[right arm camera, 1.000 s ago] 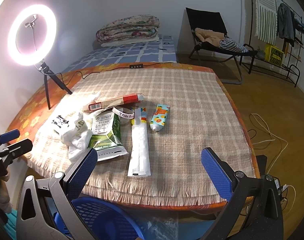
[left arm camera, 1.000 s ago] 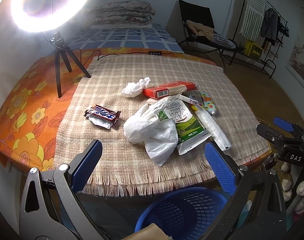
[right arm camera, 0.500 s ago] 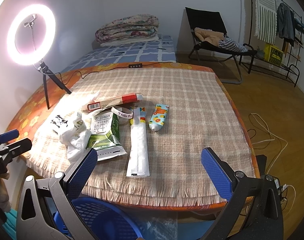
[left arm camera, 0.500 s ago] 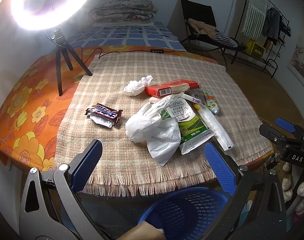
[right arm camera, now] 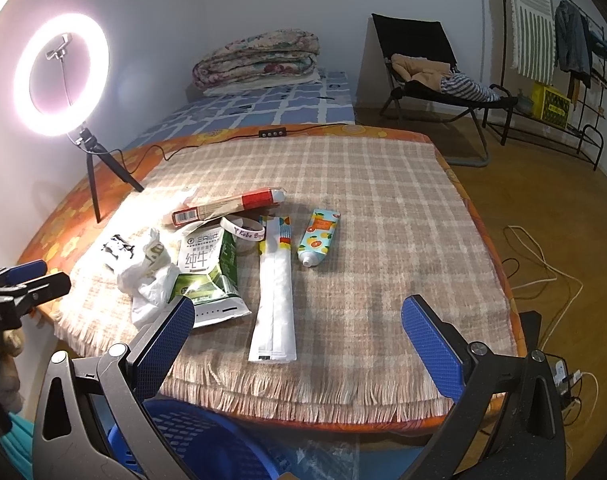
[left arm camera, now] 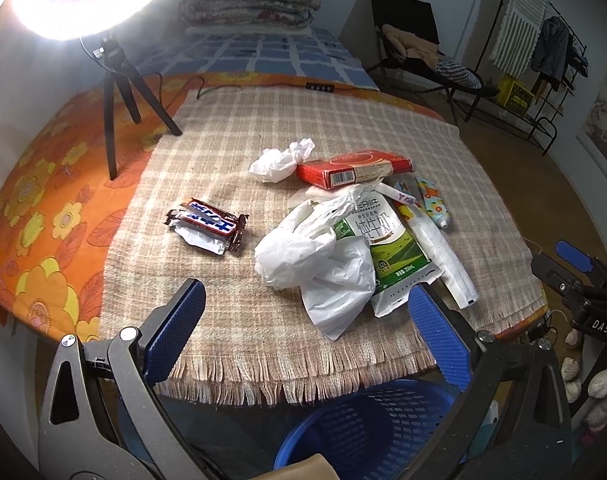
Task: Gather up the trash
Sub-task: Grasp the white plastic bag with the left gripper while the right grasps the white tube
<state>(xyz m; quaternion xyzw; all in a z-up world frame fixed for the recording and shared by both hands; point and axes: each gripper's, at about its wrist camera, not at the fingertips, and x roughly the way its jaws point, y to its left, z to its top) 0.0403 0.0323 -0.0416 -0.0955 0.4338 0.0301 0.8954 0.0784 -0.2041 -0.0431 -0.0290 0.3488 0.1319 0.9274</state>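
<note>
Bench [left arm camera: 231, 320] covered by a beige checked fringed cloth over an orange flowered sheet. Both tongs sit off the near edge, above a blue perforated plastic basket [left arm camera: 367, 428] on the floor.

Left tongs [left arm camera: 303, 332]: blue-padded fingers spread wide, nothing between them. Right tongs [right arm camera: 297, 344]: likewise released and empty — pointed at the bench's near fringe.

Trash on the cloth, left to right, as seen from the left wrist:
- torn candy-bar wrapper, brown, red and blue with silver lining [left arm camera: 207, 226], lying alone, well apart from the rest
- crumpled white tissue [left arm camera: 281, 160], farther back, just beside the end of a flat red cardboard box with a barcode [left arm camera: 351, 168]
- crumpled white plastic bag [left arm camera: 319, 260], lying partly over a flattened green-and-white milk carton [left arm camera: 387, 248]
- white wristband with lettering [right arm camera: 243, 230], between box and carton, resting against the carton's top
- long white paper sleeve with a coloured end [right arm camera: 275, 292], alongside the carton, reaching toward the near fringe
- small squeezed tube printed with oranges on pale blue [right arm camera: 317, 236], just beside the sleeve's far end, not touching it

Off the cloth at far left: lit ring light on a black tripod [right arm camera: 63, 80], feet on the orange sheet. Right half of the cloth carries no items.
</note>
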